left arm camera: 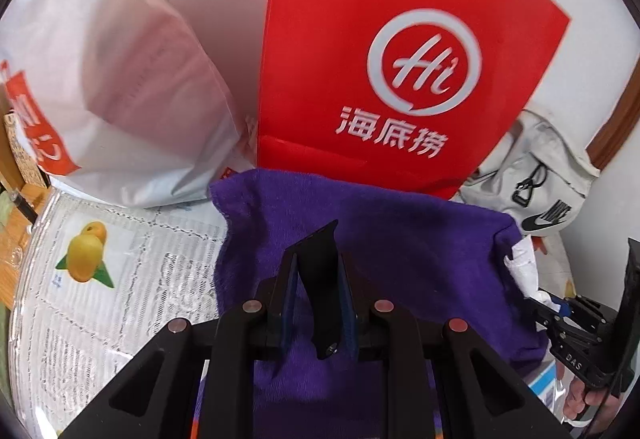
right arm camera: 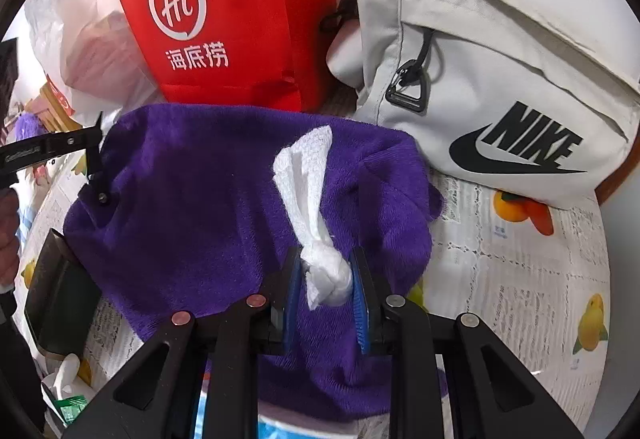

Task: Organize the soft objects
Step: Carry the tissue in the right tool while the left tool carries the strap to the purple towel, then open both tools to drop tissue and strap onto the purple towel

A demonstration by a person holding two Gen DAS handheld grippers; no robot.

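Both busy: right hand-held gripper [right arm camera: 325, 281] clamps knotted white paper tissue [right arm camera: 308, 195], left hand-held gripper [left arm camera: 318, 279] pinches black strap [left arm camera: 322, 271] w/ fuzzy purple towel [right arm camera: 208, 207] below, prob for sorting.

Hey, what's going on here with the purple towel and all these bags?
A person is working two handheld grippers over a purple towel on the table. The right gripper pinches a twisted white tissue above the towel. The left gripper is shut on a flat black piece. A red bag and white Nike bag stand behind.
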